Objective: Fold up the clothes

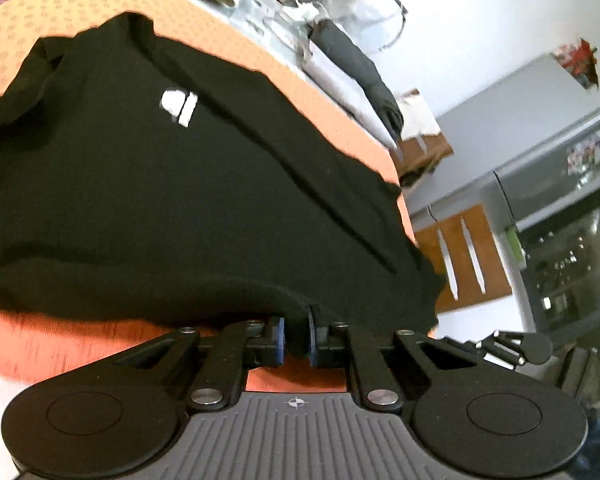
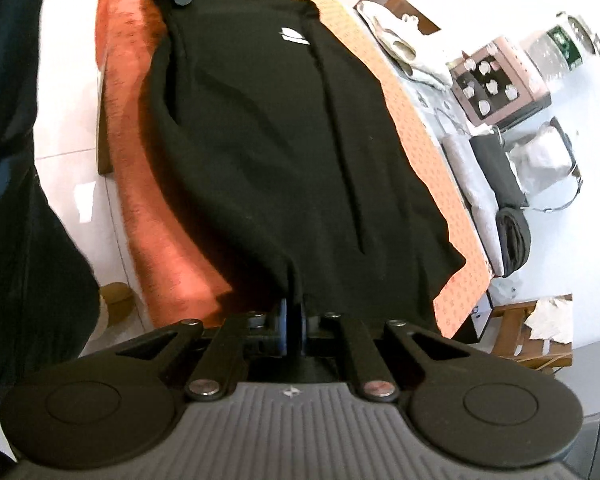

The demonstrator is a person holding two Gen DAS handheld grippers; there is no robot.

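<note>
Currently a black garment (image 1: 172, 184) with a small white logo (image 1: 179, 106) lies spread over the desk (image 1: 100, 4), which wears an orange patterned cloth; one edge of the garment runs to the near rim of the desk and droops over it. Left tool (image 1: 296, 338): blue-padded jaws nearly closed, a fold of the black hem pinched between them. Right tool (image 2: 294, 330): jaws drawn tight together on another part of the same garment's edge, fabric bunched and pulled into creases just ahead of the pads. From the right wrist view the left tool shows at the far top end of the garment, so the two grips sit well apart along one side. Beyond the desk's far edge: folded grey cloth (image 2: 476, 196), a dark rolled item (image 2: 512, 236), a pink box (image 2: 500, 84) holding small white pieces. A wooden stool (image 2: 532, 332) stands on the floor.
</note>
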